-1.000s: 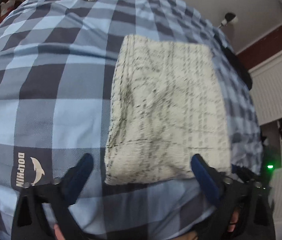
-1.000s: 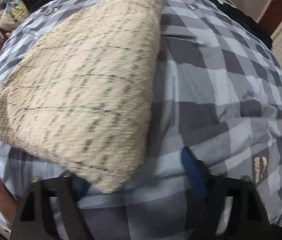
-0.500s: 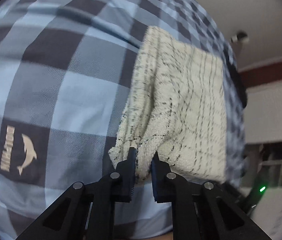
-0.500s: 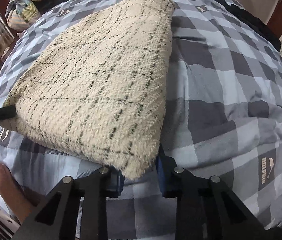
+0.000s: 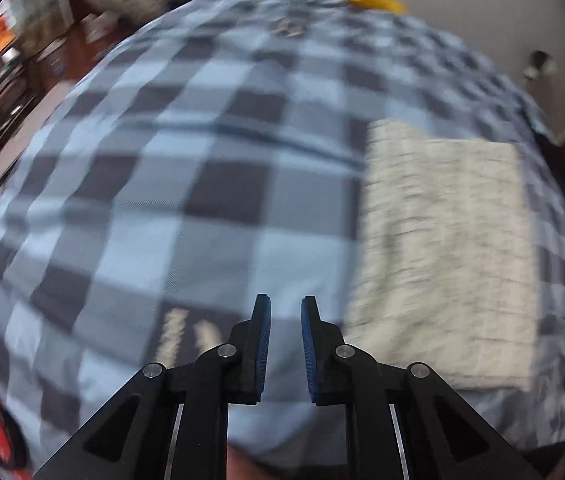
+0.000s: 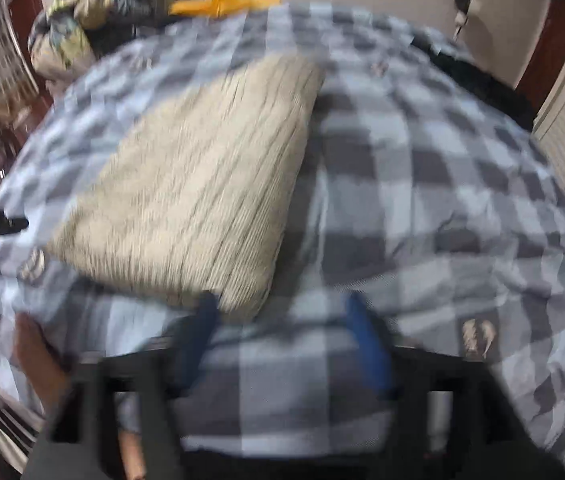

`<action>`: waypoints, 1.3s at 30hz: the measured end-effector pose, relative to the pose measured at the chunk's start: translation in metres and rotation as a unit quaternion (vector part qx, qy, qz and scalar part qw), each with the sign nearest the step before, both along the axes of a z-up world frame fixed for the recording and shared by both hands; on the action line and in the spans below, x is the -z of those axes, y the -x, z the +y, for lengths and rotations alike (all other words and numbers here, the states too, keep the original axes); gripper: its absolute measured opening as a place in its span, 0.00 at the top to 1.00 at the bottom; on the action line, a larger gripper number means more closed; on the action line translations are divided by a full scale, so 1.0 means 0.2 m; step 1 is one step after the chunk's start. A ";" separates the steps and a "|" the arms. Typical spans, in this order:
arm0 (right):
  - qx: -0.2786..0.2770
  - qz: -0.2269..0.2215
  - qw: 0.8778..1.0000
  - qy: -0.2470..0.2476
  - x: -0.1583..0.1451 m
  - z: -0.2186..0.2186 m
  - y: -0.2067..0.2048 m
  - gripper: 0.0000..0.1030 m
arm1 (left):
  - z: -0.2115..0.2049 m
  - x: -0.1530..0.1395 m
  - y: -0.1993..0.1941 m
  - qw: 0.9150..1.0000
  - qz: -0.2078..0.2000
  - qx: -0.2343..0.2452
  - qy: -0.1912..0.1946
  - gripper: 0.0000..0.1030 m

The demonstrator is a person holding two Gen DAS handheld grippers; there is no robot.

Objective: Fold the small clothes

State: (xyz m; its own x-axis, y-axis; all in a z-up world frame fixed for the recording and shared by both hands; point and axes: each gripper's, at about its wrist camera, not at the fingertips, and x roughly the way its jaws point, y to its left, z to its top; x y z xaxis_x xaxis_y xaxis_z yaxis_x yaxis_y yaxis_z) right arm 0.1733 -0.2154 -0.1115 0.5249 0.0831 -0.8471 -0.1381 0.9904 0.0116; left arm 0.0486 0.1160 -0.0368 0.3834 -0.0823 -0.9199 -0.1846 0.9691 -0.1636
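Left wrist view: left gripper [image 5: 285,312] hangs over bare checked bed cover [image 5: 162,208], fingers set narrow with a small gap, nothing between them. Folded cream cloth [image 5: 442,248] lies flat on the bed to its right, near but not touching. Frame blurred.

Right wrist view: right gripper [image 6: 282,320] spread wide, empty, just at the near corner of the folded cream cloth [image 6: 190,200]; whether the left finger touches the corner cannot be told through the blur. The cloth sits left of centre on the bed cover [image 6: 442,200], squared off, apparently a finished fold.

Risks, as judged:
- A finger catching the near corner on its way off would drag the top layer and open the fold.
- The knit looks thick and springy; layers may lift if not pressed.
- The cover is soft and wrinkled, so the cloth could shift with it.

Surroundings: heap of mixed clothes [image 6: 94,28] at the far left edge, yellow item [image 6: 222,2] at the far edge, dark garment [image 6: 478,76] far right. A bare hand [image 6: 38,360] rests at the near left edge. Nothing stands between either gripper and the cloth.
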 end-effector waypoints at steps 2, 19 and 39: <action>0.002 -0.018 1.000 -0.017 -0.04 -0.04 -0.09 0.20 | -0.11 -0.02 -0.04 0.999 -0.019 0.042 0.004 0.82; -0.027 0.011 0.997 -0.074 0.25 0.01 -0.87 0.20 | -0.47 0.23 -0.48 0.981 -0.027 0.138 -0.130 0.00; 0.063 0.042 0.987 -0.143 0.16 -0.13 -1.02 0.20 | -0.78 0.18 -1.05 0.977 -0.026 0.190 0.097 0.00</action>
State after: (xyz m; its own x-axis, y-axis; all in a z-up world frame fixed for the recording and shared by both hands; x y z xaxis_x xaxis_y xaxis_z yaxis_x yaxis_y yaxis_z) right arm 0.3772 -0.2413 -0.1440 0.4750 0.2635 -0.8396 -0.0001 0.9541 0.2994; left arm 0.2578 -0.0408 -0.0723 0.3363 -0.3983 -0.8534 0.1961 0.9159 -0.3502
